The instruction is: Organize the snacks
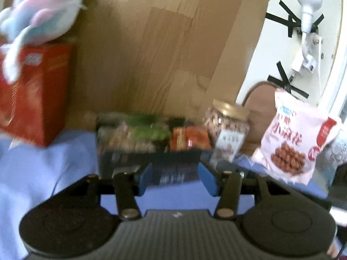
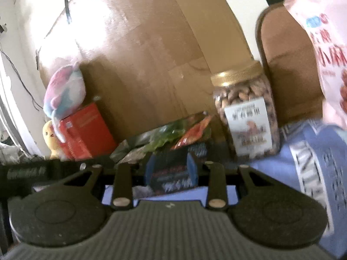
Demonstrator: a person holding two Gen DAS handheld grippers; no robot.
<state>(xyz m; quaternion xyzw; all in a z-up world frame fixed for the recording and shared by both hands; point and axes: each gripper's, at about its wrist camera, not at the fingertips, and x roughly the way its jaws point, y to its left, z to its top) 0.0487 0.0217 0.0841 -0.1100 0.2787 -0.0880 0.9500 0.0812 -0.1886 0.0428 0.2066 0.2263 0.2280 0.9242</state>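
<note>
A dark box [image 1: 130, 162] filled with several snack packets, green [image 1: 149, 127] and orange-red [image 1: 189, 139], stands on the blue cloth. My left gripper [image 1: 177, 178] is open, its blue pads either side of the box's near wall. In the right wrist view my right gripper [image 2: 171, 170] is open around the same box's [image 2: 173, 173] end; whether the pads touch is unclear. A clear nut jar [image 1: 227, 130] with a gold lid stands to the right, also seen in the right wrist view [image 2: 247, 117]. A pink snack bag [image 1: 297, 138] leans further right [image 2: 325, 49].
A red carton [image 1: 32, 95] with a pastel plush toy [image 1: 41, 19] on top stands at the left [image 2: 86, 130]. A large cardboard sheet [image 1: 151, 54] stands behind everything. A brown chair back [image 2: 288, 65] rises behind the jar. A yellow toy [image 2: 49, 138] sits beside the carton.
</note>
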